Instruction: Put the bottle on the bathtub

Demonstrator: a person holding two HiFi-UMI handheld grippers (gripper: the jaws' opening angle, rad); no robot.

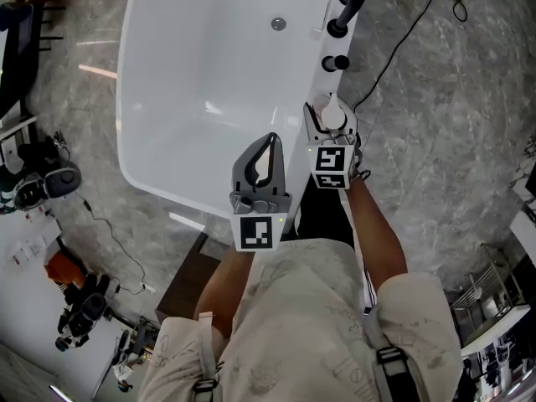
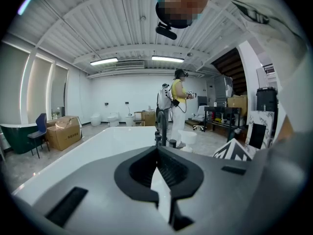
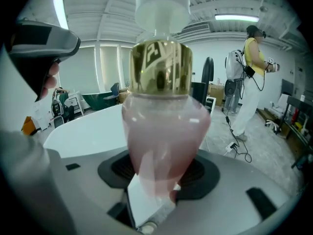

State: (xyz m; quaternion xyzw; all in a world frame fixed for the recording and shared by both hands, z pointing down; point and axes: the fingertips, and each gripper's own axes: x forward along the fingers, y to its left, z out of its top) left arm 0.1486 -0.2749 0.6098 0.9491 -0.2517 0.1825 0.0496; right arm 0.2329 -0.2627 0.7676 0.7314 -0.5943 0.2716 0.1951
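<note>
The bottle (image 3: 164,111) has a pink glass body, a gold collar and a frosted white cap. My right gripper (image 1: 332,126) is shut on its lower body and holds it upright. In the head view the bottle's cap (image 1: 333,112) sits over the right rim of the white bathtub (image 1: 167,99), just short of the black tap knobs; whether it touches the rim is hidden. My left gripper (image 1: 270,141) hangs over the tub's near right corner, shut with nothing in it, its fingers closing a loop.
Black tap knobs (image 1: 336,61) and a spout stand on the tub's right rim, and a drain (image 1: 278,23) lies in the basin. Cables (image 1: 402,32) run over the marble floor to the right. Gear sits on the floor at left. Another person (image 3: 247,82) stands far off.
</note>
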